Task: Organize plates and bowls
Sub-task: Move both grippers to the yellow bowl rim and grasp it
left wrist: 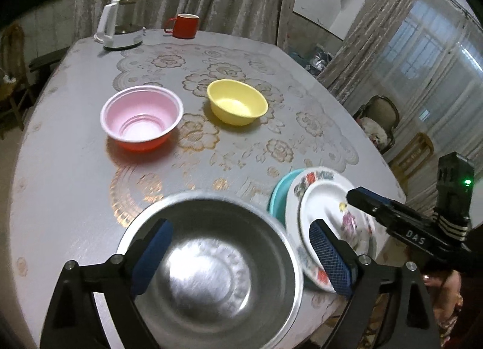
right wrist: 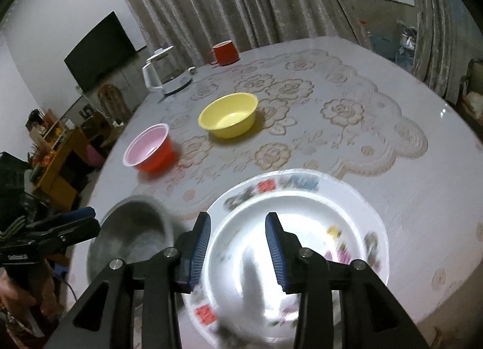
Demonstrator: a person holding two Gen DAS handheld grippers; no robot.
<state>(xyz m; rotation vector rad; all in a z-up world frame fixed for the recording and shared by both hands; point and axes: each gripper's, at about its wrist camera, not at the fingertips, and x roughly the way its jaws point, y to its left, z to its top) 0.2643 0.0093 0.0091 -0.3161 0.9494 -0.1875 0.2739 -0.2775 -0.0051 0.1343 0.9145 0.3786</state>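
Lace-covered table (left wrist: 75, 198), left tongs (left wrist: 241, 254) spread over blurred steel bowl (left wrist: 217, 273), right tongs (right wrist: 238, 248) parted – floral plate (right wrist: 302, 213) smeared.

On the desk (left wrist: 69, 168), the metal bowl (left wrist: 211, 273) sits at the near edge. The plates (left wrist: 329, 198) are stacked just to its right. Two bowls (left wrist: 142, 116) sit farther back, side by side. The kettle (left wrist: 120, 26) and mug (left wrist: 184, 25) stand at the far edge.
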